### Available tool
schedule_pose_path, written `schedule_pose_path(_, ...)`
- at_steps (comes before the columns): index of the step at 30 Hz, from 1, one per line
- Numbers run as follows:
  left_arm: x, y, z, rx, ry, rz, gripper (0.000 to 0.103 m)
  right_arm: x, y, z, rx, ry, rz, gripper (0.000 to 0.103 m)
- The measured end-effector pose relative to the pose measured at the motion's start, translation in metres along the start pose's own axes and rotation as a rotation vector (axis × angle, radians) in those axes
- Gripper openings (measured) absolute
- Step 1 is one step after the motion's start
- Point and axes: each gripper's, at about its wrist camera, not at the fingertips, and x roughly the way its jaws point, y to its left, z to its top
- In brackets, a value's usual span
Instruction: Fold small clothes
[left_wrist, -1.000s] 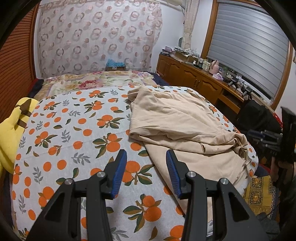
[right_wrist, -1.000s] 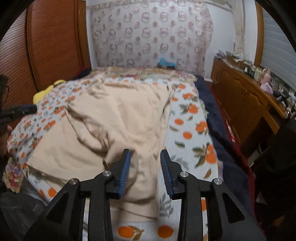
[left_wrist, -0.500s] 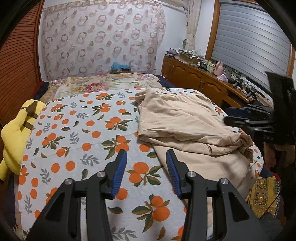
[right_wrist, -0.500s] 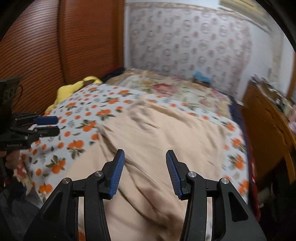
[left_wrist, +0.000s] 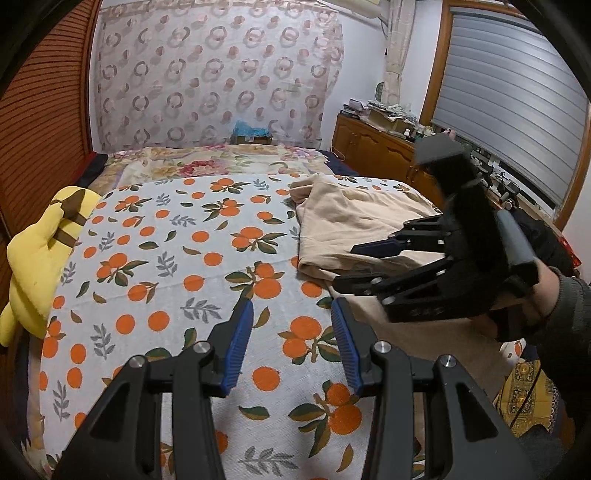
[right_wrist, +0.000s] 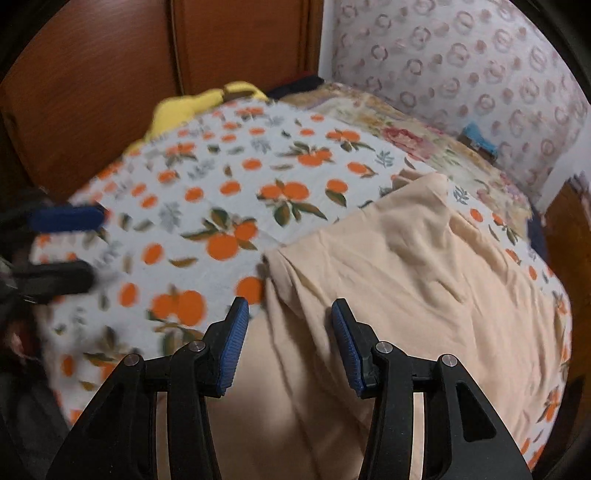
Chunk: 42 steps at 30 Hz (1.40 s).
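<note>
Garment (right_wrist: 406, 280) is lying rumpled on the bed's (left_wrist: 166, 258) right side, no neat fold showing; we are holding both the left gripper (left_wrist: 291, 339) and right gripper (right_wrist: 286, 338) wide, gripping nothing, folding barely begun.

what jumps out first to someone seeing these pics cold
The bedspread printed with oranges fills both views. A rumpled beige garment lies on its right side, with the right claw open just above its near edge. A yellow plush toy sits at the bed's left edge.
</note>
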Motion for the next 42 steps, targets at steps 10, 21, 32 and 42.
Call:
schedule_pose_path(10, 0.011, -0.005, -0.005, 0.004, 0.026, -0.024, 0.043, -0.020, -0.027, 0.000, 0.017, -0.083, -0.065, 0.003)
schedule_pose_path(21, 0.020, -0.019, -0.006, 0.023, 0.039, -0.048, 0.043, -0.070, -0.137, -0.003, 0.230, -0.180, -0.251, 0.002)
schedule_pose_path(32, 0.023, -0.024, -0.007, 0.035, 0.044, -0.053, 0.043, -0.062, -0.237, -0.031, 0.477, -0.110, -0.419, 0.002)
schedule_pose_path(42, 0.028, -0.029, -0.010, 0.044, 0.056, -0.058, 0.043, -0.054, -0.249, -0.025, 0.479, -0.094, -0.341, 0.026)
